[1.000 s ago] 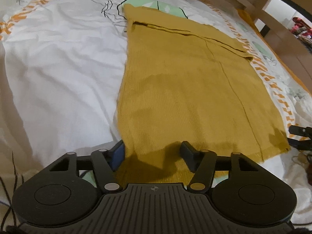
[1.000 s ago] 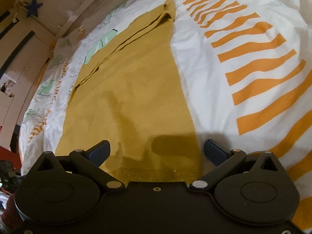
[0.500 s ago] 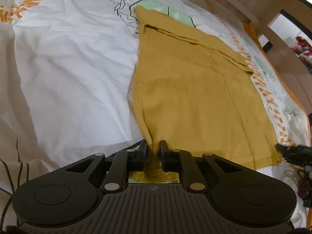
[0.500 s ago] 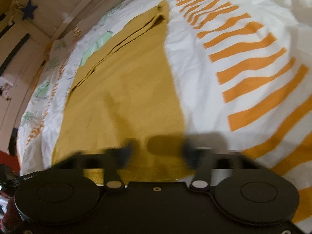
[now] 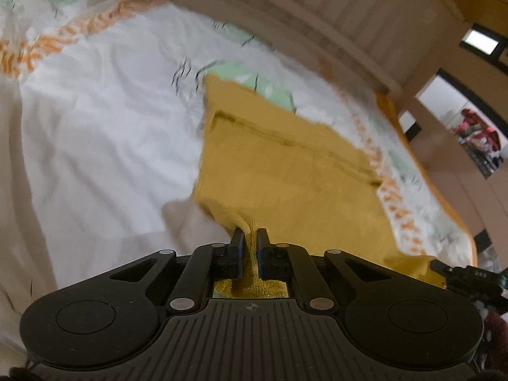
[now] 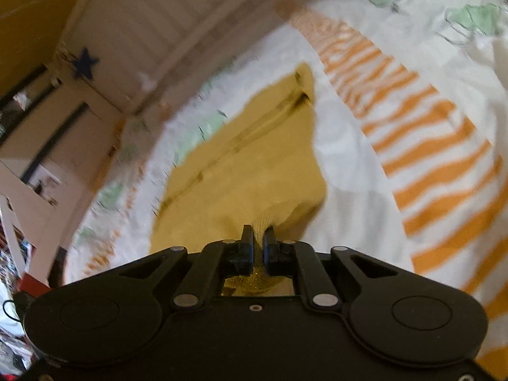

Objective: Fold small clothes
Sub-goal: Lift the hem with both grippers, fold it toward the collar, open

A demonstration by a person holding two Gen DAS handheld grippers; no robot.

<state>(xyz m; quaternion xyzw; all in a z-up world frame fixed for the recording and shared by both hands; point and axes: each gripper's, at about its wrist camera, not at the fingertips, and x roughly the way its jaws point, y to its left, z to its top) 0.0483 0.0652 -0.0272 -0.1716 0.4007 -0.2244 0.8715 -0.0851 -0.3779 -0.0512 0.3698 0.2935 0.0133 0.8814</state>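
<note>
A mustard-yellow knit garment (image 5: 285,171) lies spread on a bed, its far end folded over in a band; it also shows in the right wrist view (image 6: 247,165). My left gripper (image 5: 250,235) is shut on the garment's near left corner and holds it lifted off the bed. My right gripper (image 6: 258,233) is shut on the near right corner, also lifted. The right gripper's black tip shows at the right edge of the left wrist view (image 5: 470,277). Both views are motion-blurred.
The bed cover (image 5: 95,127) is white with orange stripes (image 6: 428,158) and green shapes. A wooden slatted bed frame (image 5: 317,16) runs along the far side. A doorway and room clutter (image 5: 476,139) lie beyond the bed's right side.
Both grippers have closed on the garment's near corners and lifted them up and forward; the near hem has risen off the bed.
</note>
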